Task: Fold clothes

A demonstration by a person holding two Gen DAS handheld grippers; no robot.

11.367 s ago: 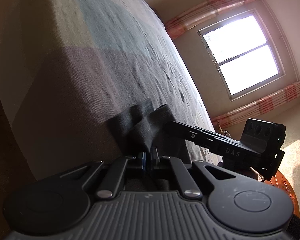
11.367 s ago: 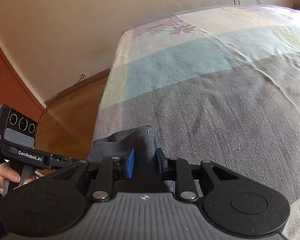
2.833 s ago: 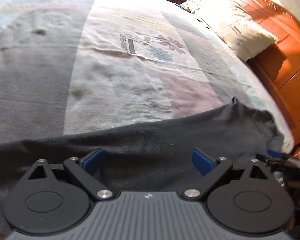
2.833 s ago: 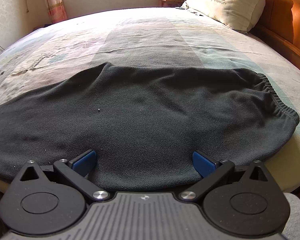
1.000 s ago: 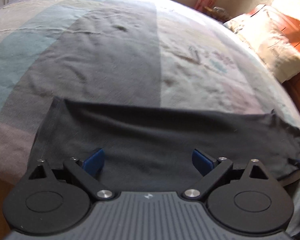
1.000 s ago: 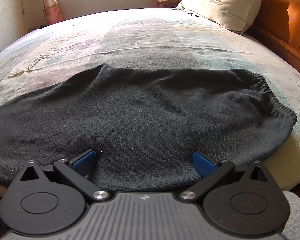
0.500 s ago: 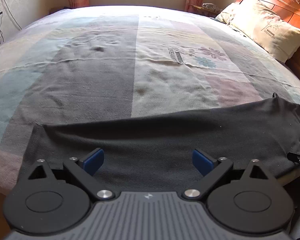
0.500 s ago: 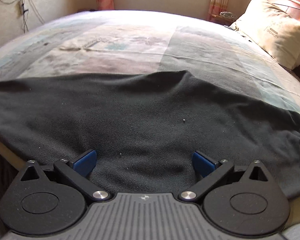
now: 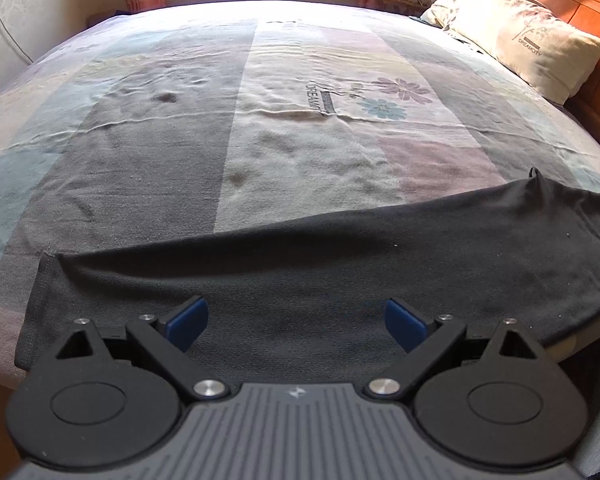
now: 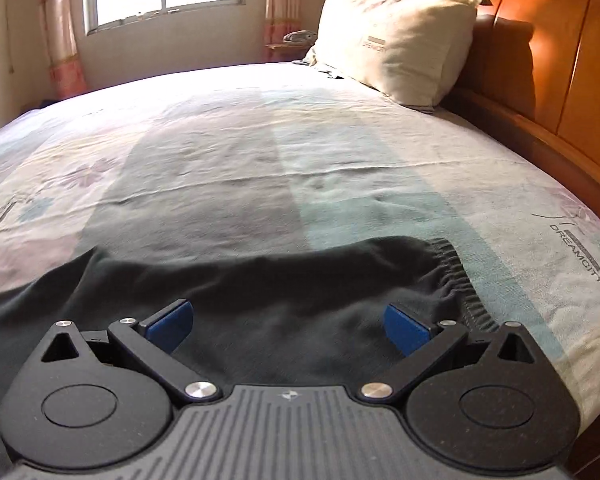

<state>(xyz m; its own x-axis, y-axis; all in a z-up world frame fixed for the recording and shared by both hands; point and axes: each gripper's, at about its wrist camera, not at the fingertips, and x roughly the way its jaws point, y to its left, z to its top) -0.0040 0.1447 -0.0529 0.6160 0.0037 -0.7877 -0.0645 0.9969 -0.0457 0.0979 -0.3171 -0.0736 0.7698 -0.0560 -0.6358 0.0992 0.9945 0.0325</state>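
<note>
- Left wrist view: my left gripper [image 9: 296, 320] is spread wide and holds nothing, hovering over the trousers [image 9: 300, 264]
- Trousers lie flat along the near edge of the bed [image 9: 140, 152], filling the lower half of the frame; long axis runs left to right across both views
- Right wrist view: my right gripper [image 10: 286, 322] is also spread and empty, above the elastic waistband [image 10: 458, 276] at right of centre
- I judge the right gripper nearer the waist and the left nearer the leg hem [image 9: 40, 292] at lower left, so the fold should bring one end over the other
</note>
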